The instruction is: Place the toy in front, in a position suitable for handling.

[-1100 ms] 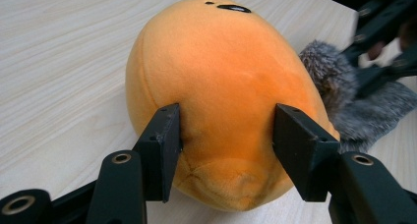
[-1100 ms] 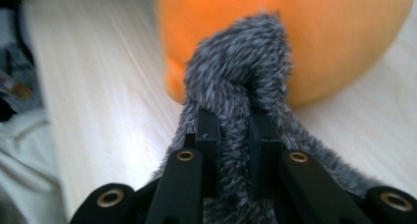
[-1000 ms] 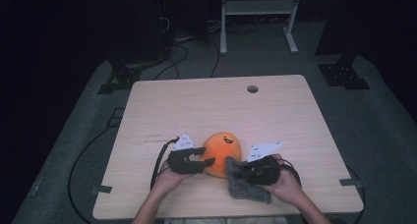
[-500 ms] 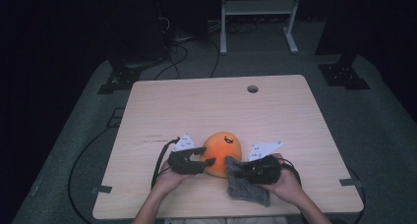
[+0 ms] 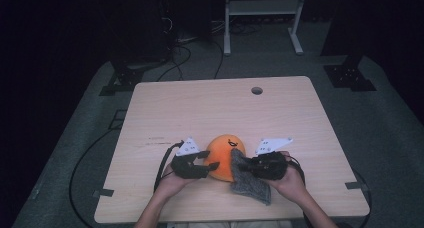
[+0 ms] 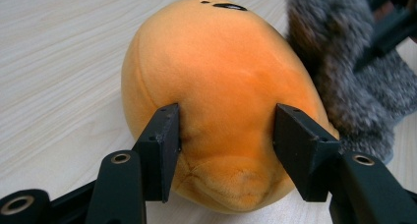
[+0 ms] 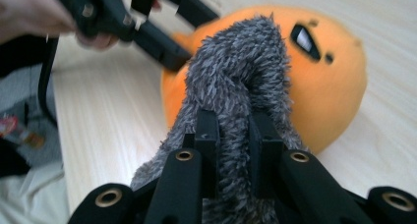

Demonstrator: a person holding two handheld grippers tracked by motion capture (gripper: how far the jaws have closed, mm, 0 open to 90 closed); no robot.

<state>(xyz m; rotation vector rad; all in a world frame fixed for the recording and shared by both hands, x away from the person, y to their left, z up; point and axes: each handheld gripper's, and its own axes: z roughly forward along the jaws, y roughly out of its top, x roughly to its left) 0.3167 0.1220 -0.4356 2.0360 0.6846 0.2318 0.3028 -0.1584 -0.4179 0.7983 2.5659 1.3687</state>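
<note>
An orange egg-shaped plush toy (image 5: 222, 150) with a small face lies near the front edge of the wooden table (image 5: 210, 113). My left gripper (image 5: 212, 164) is shut on the plush's (image 6: 221, 86) near end, and its pads dent the fabric on both sides. My right gripper (image 5: 248, 164) is shut on a fold of a grey fuzzy cloth (image 5: 252, 185). That fold (image 7: 236, 76) stands up against the plush's (image 7: 329, 86) right side. The rest of the cloth hangs down onto the table. The left gripper (image 7: 147, 32) also appears beyond the cloth in the right gripper view.
A round cable hole (image 5: 256, 90) sits in the table's far edge. A black cable (image 5: 162, 163) trails off the left gripper toward the floor. Behind the table stand a white frame (image 5: 260, 8) and black stand bases (image 5: 350, 75).
The right gripper has raised the cloth's held fold a little, and it now rests higher against the plush. The left gripper and the plush have stayed where they were.
</note>
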